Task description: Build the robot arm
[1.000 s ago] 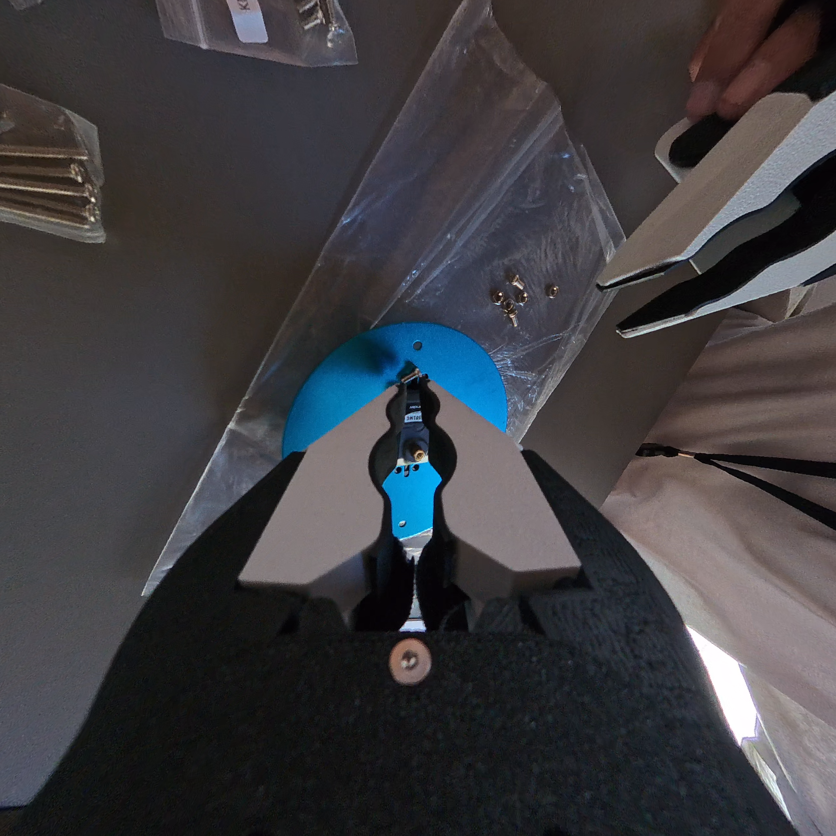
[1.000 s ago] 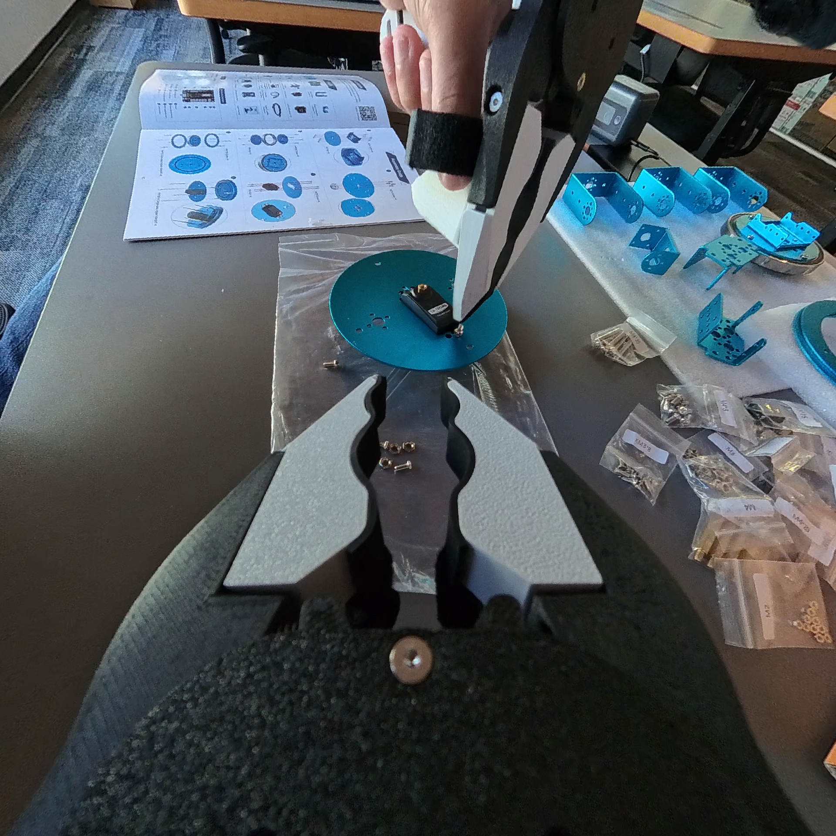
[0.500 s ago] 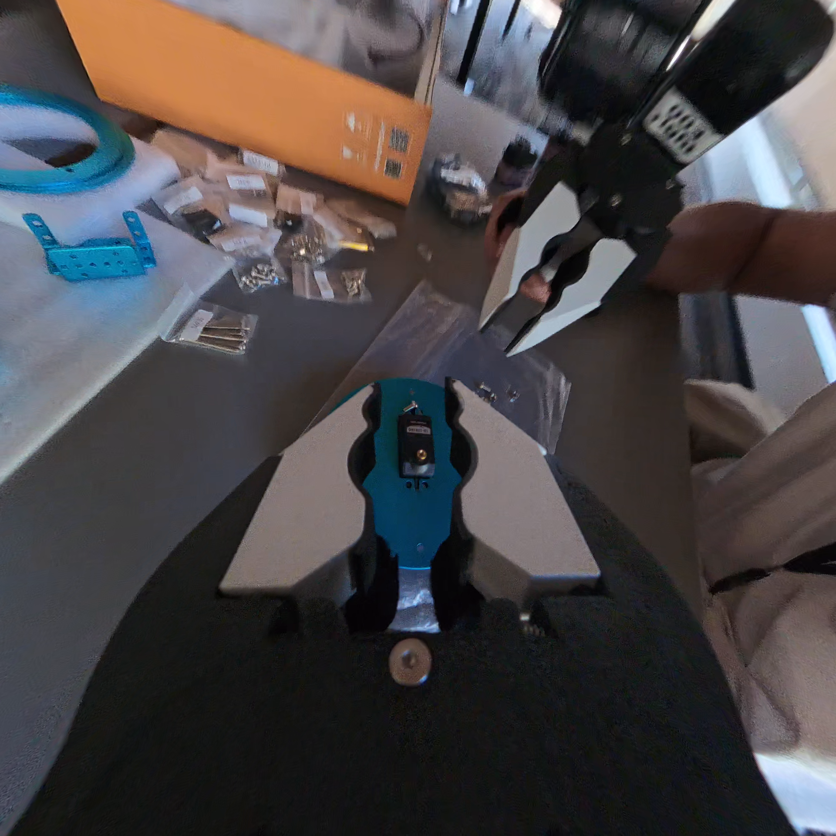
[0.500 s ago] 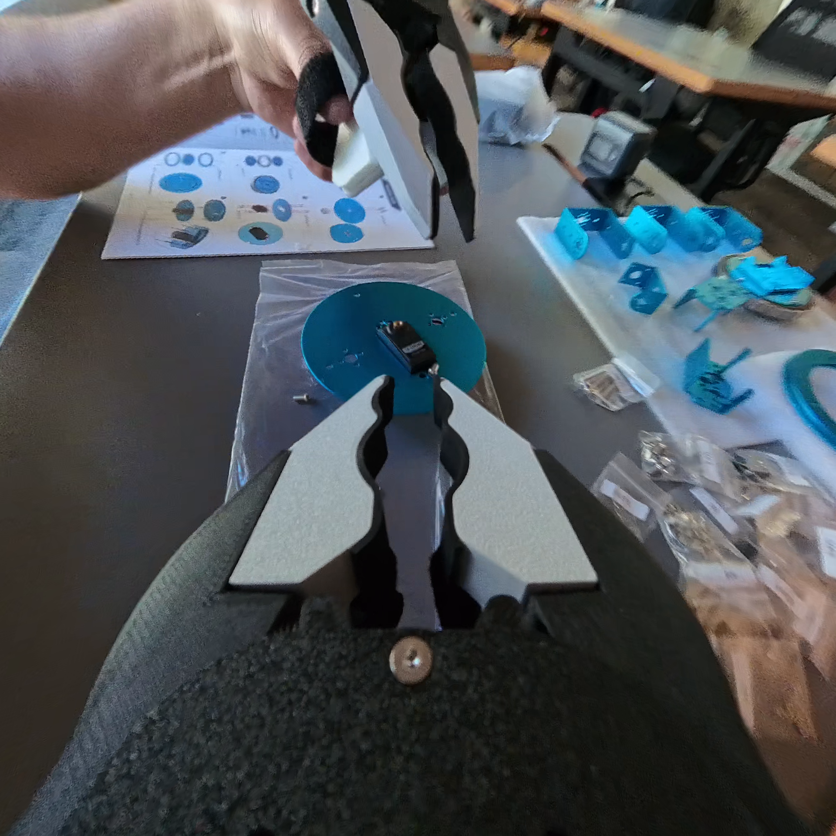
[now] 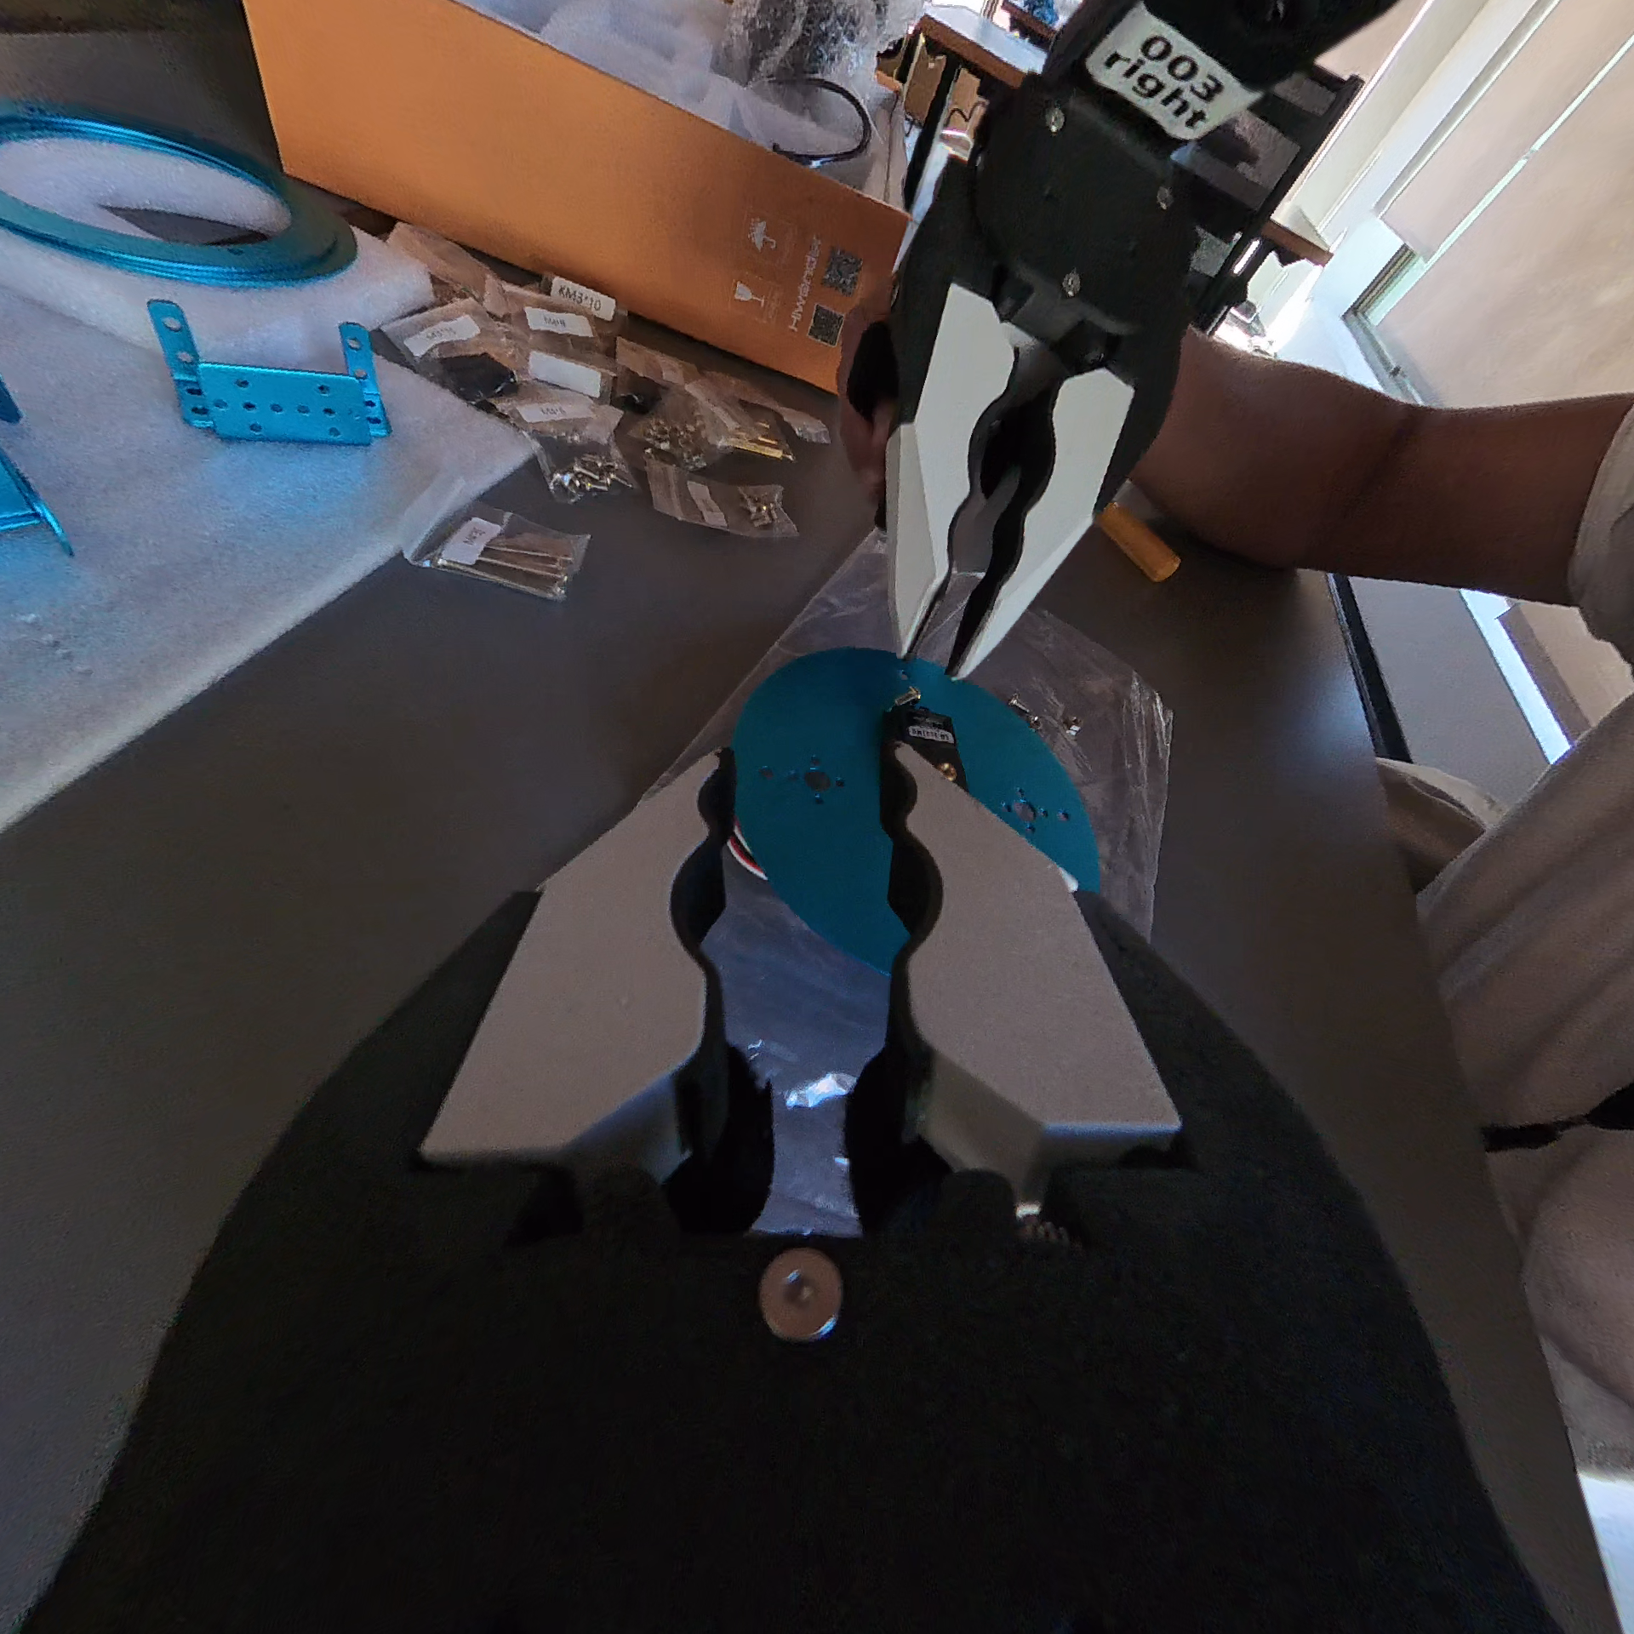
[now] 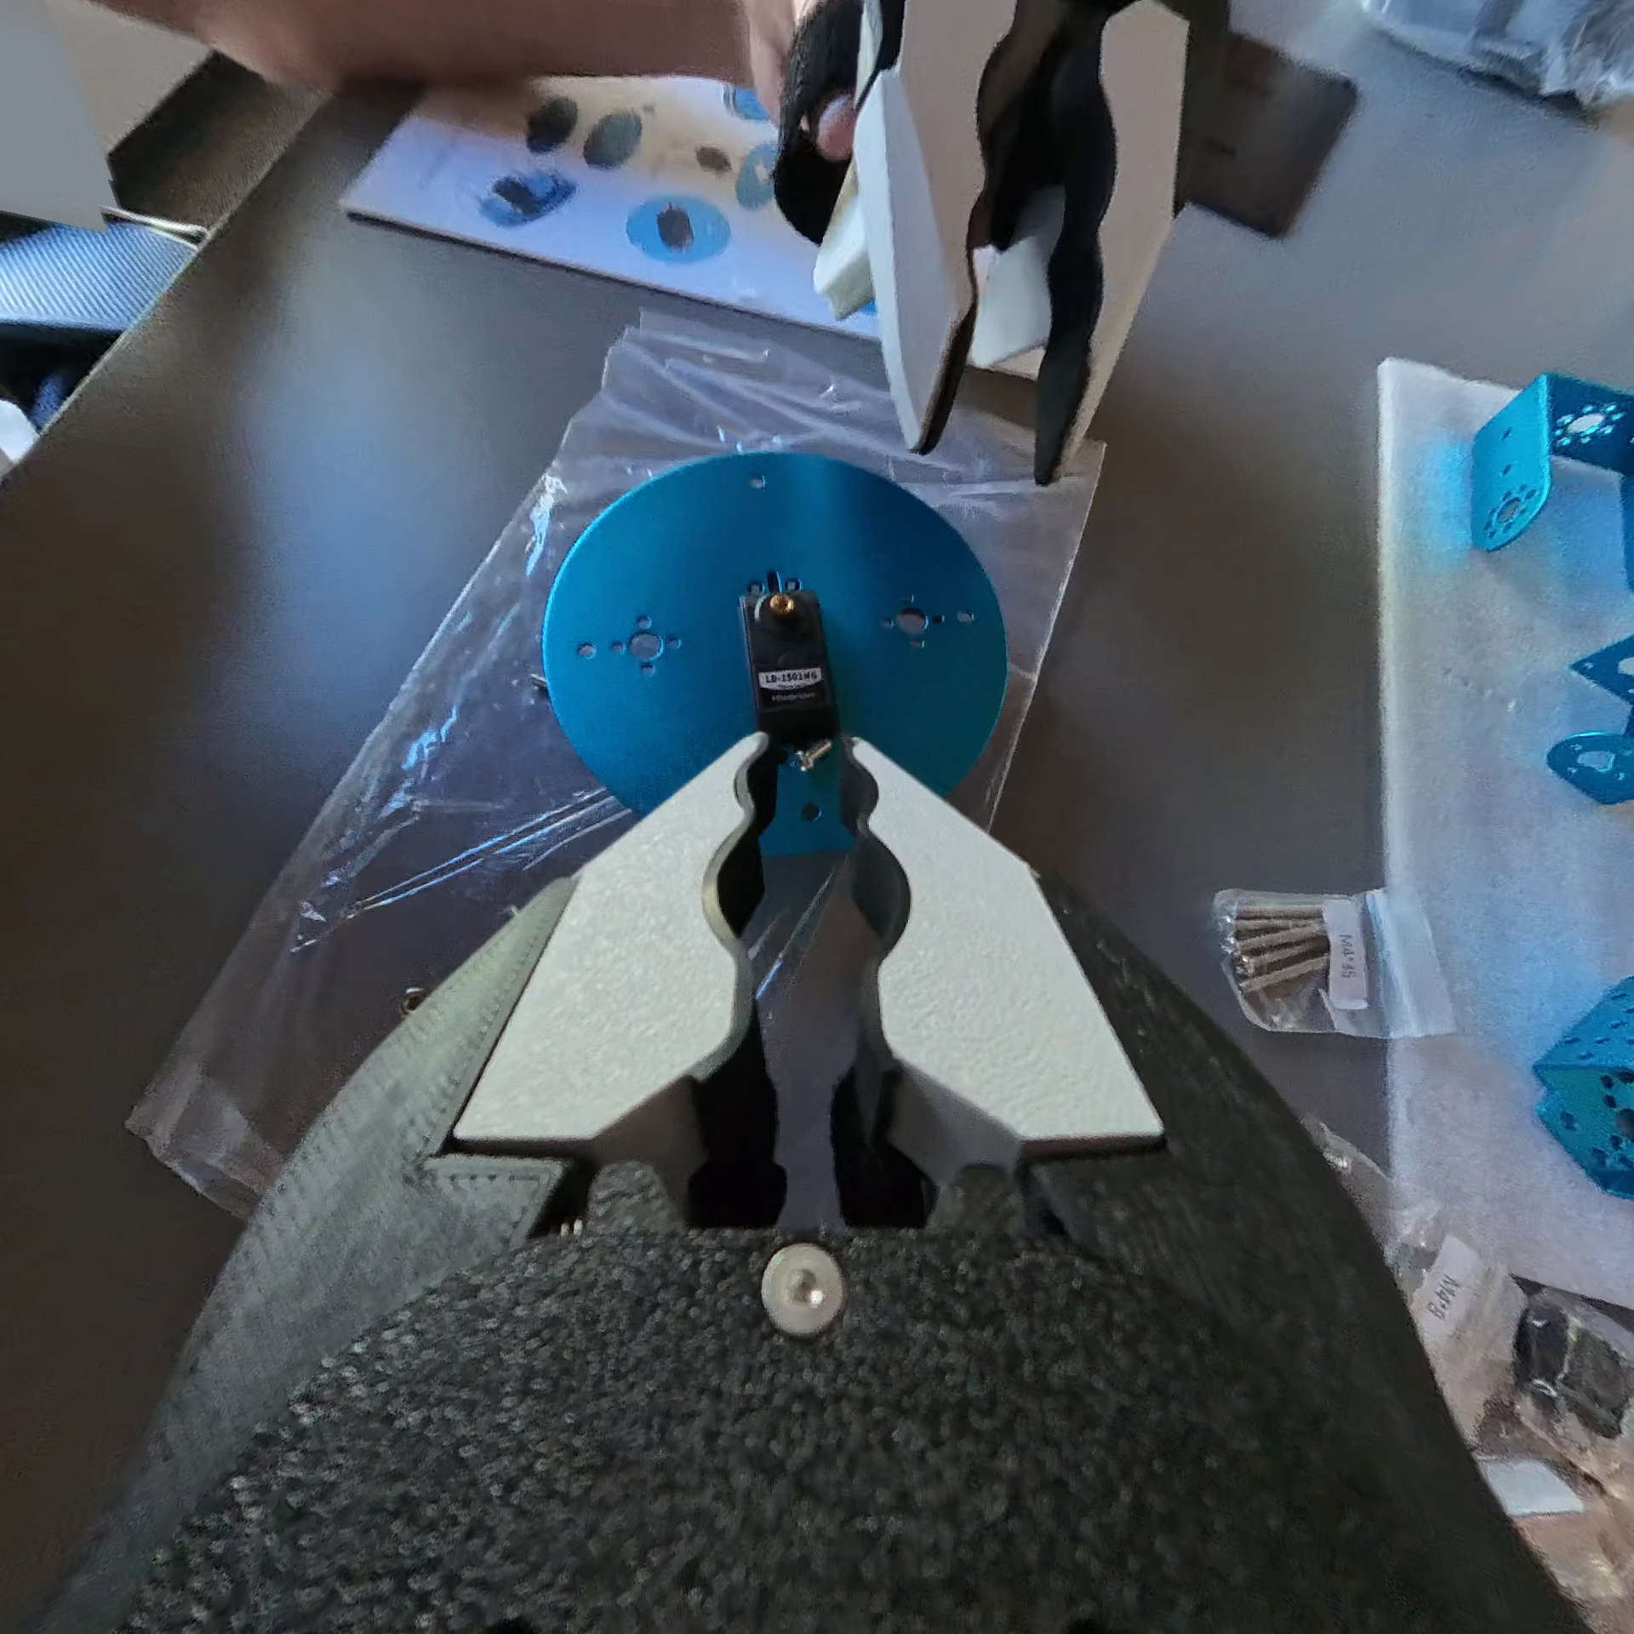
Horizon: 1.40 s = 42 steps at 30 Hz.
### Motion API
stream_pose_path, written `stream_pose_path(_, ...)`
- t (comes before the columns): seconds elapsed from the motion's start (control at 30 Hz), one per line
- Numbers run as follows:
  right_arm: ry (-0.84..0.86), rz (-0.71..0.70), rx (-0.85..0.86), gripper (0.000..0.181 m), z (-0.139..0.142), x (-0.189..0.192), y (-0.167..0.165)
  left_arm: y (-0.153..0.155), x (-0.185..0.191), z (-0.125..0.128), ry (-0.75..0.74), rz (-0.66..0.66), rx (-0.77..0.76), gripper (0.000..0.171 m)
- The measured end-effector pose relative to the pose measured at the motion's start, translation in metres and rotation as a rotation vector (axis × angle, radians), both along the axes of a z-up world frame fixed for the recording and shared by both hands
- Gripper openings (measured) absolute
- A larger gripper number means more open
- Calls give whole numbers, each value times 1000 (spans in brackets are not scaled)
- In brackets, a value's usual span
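Both your tongs gape, empty — left tongs (image 5: 800, 769) and right tongs (image 6: 806, 743) over one blue disc (image 6: 672, 566) carrying one servo (image 6: 785, 659), on one bag (image 6: 424, 796).

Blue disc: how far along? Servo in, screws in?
Done: black servo sits in the blue disc. In hand: nothing; left gripper and right gripper are both open, the right one straddling one screw lying on its side at the servo's end. Remaining: that screw isn't driven in; more loose screws lie on the plastic bag.
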State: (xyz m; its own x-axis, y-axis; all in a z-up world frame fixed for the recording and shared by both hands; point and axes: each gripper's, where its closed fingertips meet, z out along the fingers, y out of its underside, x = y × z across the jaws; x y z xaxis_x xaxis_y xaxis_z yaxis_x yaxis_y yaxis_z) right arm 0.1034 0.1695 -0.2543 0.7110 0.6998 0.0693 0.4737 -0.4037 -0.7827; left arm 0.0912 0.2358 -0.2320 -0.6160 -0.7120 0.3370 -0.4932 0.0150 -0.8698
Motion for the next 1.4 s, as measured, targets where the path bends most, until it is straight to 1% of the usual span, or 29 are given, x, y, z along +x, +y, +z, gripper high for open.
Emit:
stream_pose_path(0.1,-19,5,-8,10,-6,-2,0,-1,1,1,-10,5,-9,32)
stream_pose_path(0.17,-49,6,21,5,-5,-1,0,-2,0,4,-15,3,-17,32)
stream_pose_path(0.27,-76,-5,51,5,-5,1,2,-4,-1,10,-35,5,-32,31)
stream_pose_path(0.37,-84,3,29,7,-11,-1,2,-8,-3,9,-28,-9,-22,32)
stream_pose_path(0.57,-77,-12,22,5,-13,-1,3,-14,-4,3,-20,-20,8,32)
stream_pose_path(0.73,-38,-63,-6,4,-12,3,4,-12,-3,4,-21,-10,2,31)
stream_pose_path(0.87,90,-109,-116,2,-11,3,-1,-12,-3,4,-21,-9,2,31)
stream_pose_path(0.97,217,-183,-214,1,-5,6,2,-13,-3,4,-22,-12,4,31)
stream_pose_path(1.03,320,-226,-319,1,-2,4,3,-14,-3,4,-21,-15,7,31)
stream_pose_path(1.17,462,-317,-584,0,-6,0,1,-15,-3,4,-21,-18,6,31)
stream_pose_path(1.2,508,-325,-619,0,-2,-2,3,-16,-4,5,-20,-20,6,31)
stream_pose_path(1.23,532,-340,-626,0,2,-2,6,-16,-4,4,-19,-22,9,31)
stream_pose_path(1.3,493,-394,-656,0,-1,4,9,-17,-4,4,-19,-25,13,31)
stream_pose_path(1.4,522,-396,-761,0,-1,-1,7,-19,-5,4,-16,-34,18,31)
